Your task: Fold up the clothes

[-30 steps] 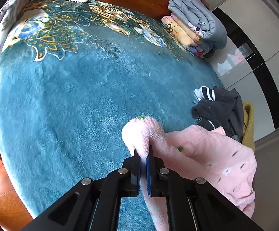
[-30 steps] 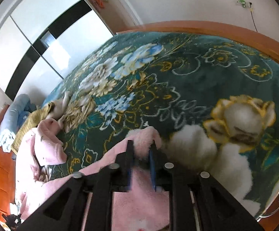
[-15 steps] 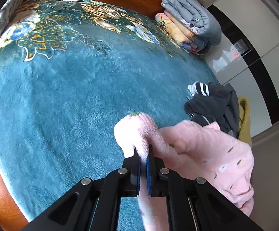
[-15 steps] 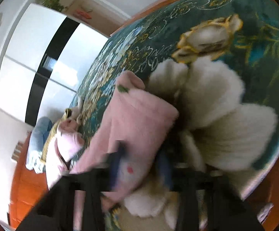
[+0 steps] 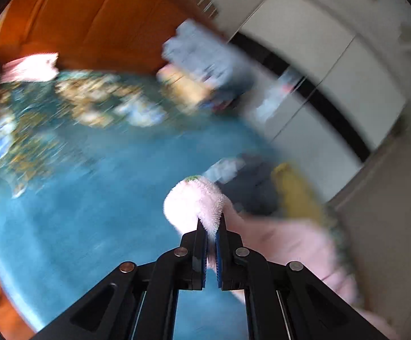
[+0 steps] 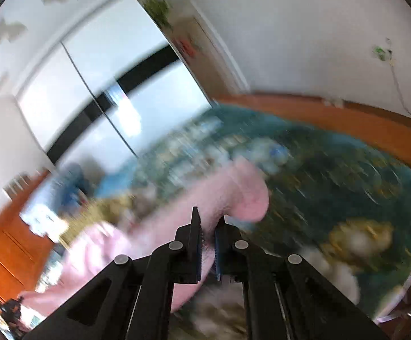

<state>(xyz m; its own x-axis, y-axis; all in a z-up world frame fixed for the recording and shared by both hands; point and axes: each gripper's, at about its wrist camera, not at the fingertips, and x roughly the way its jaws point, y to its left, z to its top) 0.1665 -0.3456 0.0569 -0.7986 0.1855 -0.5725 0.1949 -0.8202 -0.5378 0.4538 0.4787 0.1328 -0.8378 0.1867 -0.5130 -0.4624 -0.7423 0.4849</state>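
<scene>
Two grippers are clamping one pink fleece garment [image 5: 279, 238] above a bed: the left gripper [image 5: 211, 226] is pinching a fluffy edge, the right gripper [image 6: 207, 223] another fold. A dark garment [image 5: 250, 189] and a yellow one [image 5: 293, 189] are lying beside it; folded quilts [image 5: 205, 65] are sitting against the wooden headboard [image 5: 97, 19]. A teal floral blanket [image 5: 78, 204] is covering the bed; white wardrobe doors [image 6: 92, 90] are blurring behind.

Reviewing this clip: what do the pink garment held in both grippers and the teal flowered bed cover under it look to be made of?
Pink garment: looks like plush fleece, matte; its edge above the left gripper shows a fuzzy, raised pile. The right gripper pinches the same soft cloth. Teal flowered bed cover: probably a plush printed blanket with a slight sheen, though motion blur hides its pile.
</scene>
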